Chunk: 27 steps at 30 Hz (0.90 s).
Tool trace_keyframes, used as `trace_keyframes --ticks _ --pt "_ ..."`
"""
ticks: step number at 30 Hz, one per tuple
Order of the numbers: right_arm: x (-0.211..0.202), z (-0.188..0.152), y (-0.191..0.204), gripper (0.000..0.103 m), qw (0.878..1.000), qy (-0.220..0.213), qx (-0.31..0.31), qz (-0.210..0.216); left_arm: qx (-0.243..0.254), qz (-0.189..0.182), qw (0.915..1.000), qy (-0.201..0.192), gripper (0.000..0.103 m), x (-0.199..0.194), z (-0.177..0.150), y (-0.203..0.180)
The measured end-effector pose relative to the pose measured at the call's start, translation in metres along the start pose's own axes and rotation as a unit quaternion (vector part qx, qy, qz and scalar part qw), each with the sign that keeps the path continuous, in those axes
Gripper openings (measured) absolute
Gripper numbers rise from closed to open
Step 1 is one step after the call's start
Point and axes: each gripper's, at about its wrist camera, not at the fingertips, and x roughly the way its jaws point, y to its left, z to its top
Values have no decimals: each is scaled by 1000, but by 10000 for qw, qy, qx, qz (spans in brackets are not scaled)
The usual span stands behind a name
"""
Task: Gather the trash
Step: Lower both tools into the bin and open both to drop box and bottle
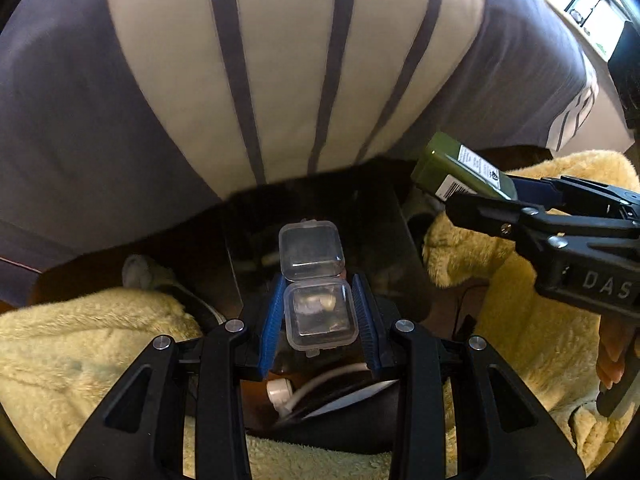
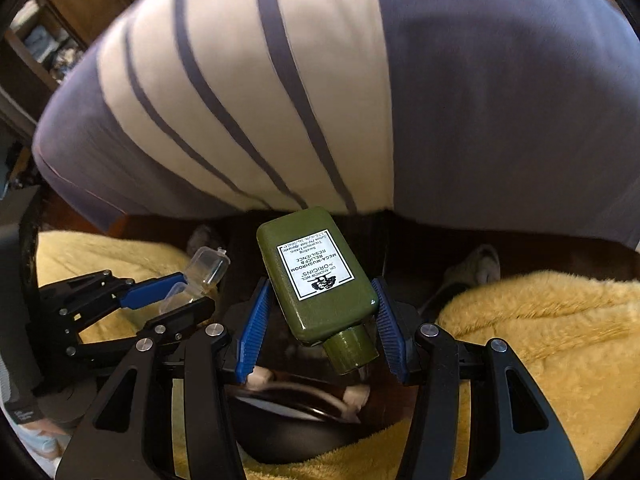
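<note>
Left wrist view
Left gripper (image 1: 318, 320): blue pads narrowed onto a small clear plastic case (image 1: 316, 312), lid hinged open and pointing away from the camera.
Right gripper (image 1: 484, 196): enters from the right edge, clamped around a green bottle (image 1: 452, 168) with a white label.
Below: yellow fleece blanket (image 1: 80, 344) on both sides, a dark gap between with a white cable (image 1: 316, 384).
Behind: grey and cream striped bedding (image 1: 280, 72).

Right wrist view
Right gripper (image 2: 320, 308): fingers pressed on the green bottle's (image 2: 320, 276) sides, cap toward the camera.
Left gripper (image 2: 188, 288): at the left, pinching the clear plastic case (image 2: 204, 276).
Around: yellow fleece blanket (image 2: 540, 340), striped bedding (image 2: 280, 100).
</note>
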Motion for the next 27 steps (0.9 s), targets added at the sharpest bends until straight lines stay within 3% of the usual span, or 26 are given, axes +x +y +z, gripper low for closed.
trace_keyframes --ticks 6,13,15,18,21,25,27 --pt "19 9 -2 52 9997 222 95 3 -89 -92 9996 248 33 15 2 6" --pt "18 16 -9 52 9997 188 146 13 -129 -118 9993 344 33 19 9 3" --pt "16 19 -9 57 9998 122 177 33 -203 -92 9991 353 36 19 10 8" --pt "11 22 -10 62 9998 6 201 41 -283 -15 9991 303 44 15 10 12" --pt "1 23 -13 70 9996 -150 250 -19 -329 102 9993 138 60 3 12 15" --pt "-27 25 -22 91 9973 -610 349 -221 -316 273 9988 -253 83 -26 16 17" --pt "-44 28 -24 99 9951 -868 368 -290 -317 409 9972 -532 89 -46 20 20"
